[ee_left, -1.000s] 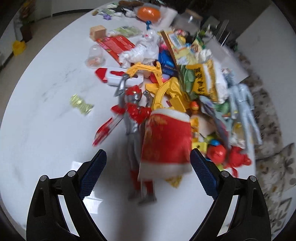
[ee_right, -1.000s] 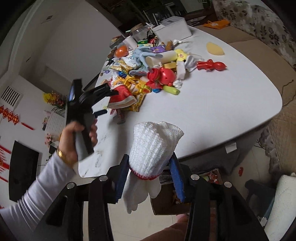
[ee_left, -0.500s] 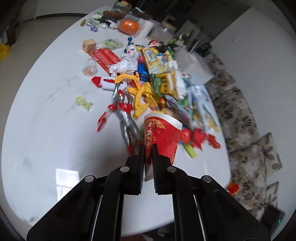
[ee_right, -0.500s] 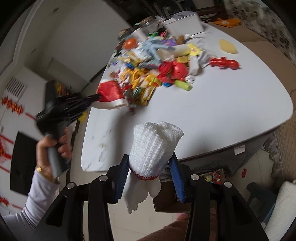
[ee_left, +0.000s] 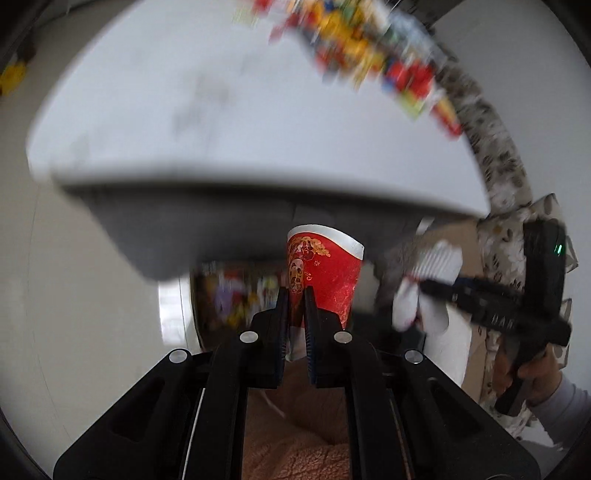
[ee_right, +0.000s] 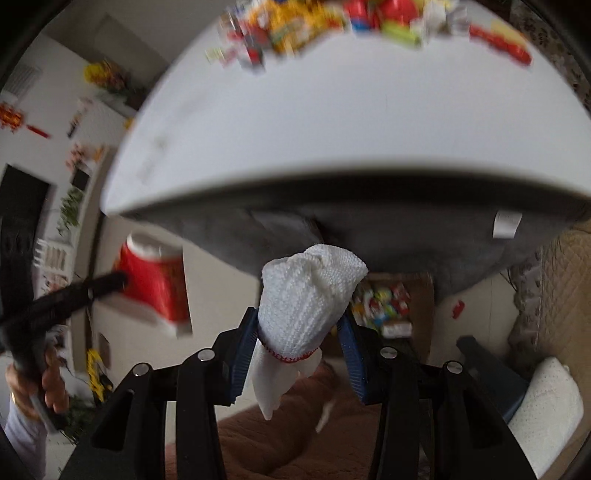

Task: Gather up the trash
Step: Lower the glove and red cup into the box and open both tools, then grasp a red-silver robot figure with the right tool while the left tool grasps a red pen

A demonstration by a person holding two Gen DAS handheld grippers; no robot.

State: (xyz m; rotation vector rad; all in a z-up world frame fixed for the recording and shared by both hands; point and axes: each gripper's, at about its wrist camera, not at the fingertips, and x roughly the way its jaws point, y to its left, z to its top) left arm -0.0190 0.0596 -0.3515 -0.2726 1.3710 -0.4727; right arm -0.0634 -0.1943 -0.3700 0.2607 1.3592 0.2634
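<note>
Filling the upper half of both wrist views, the white counter [ee_left: 236, 122] shows its rounded edge and grey underside ahead of each tool; blurred toys and wrappers [ee_right: 317, 18] lie along its far side. Pale floor extends left of the left tool, and a patterned sofa [ee_left: 495, 140] curves past the counter on the right.

The left tool [ee_left: 295, 314] is pressed together on the wall of a red paper cup [ee_left: 325, 273]. The cup projects straight ahead of the fingertips, white rim farthest away, below the counter edge. In the right wrist view the same cup [ee_right: 153, 284] sits to the left, tilted, held by the left tool [ee_right: 114, 278].

The right tool [ee_right: 301, 332] pinches a white knitted glove [ee_right: 306, 295] at its red-trimmed cuff; the bunched body stands ahead of the blue pads [ee_right: 351, 354] and the finger ends hang back toward the tool body. From the left wrist view this glove [ee_left: 428, 277] is to the right, beside the cup.

A cardboard box [ee_right: 391, 306] stands on the floor under the counter, ahead of the right tool, holding colourful items too blurred to identify.
</note>
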